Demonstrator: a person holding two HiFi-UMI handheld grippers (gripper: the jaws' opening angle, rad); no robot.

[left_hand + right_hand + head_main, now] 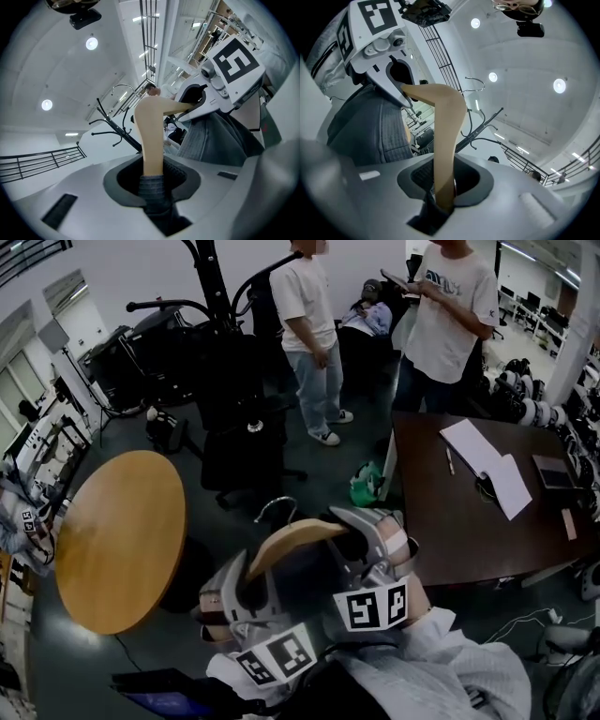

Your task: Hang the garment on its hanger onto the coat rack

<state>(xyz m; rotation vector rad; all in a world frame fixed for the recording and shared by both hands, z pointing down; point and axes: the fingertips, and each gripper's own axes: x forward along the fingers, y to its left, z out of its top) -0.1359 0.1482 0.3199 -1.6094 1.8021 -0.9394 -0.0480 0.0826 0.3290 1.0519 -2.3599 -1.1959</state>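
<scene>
Left gripper (pixel 153 182) and right gripper (pixel 443 194) each clamp one end of the wooden hanger (pixel 292 540) carrying the grey garment (pixel 211 138), well apart from the coat rack (pixel 221 324)

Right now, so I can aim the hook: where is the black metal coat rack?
In the head view the black metal coat rack stands upper centre-left, beyond the round wooden table, just left of the person in a white T-shirt.

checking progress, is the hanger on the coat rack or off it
Off. Left tongs and right tongs clamp the wooden hanger, its metal hook hangs on nothing, and the coat rack stands apart beyond it.
</scene>
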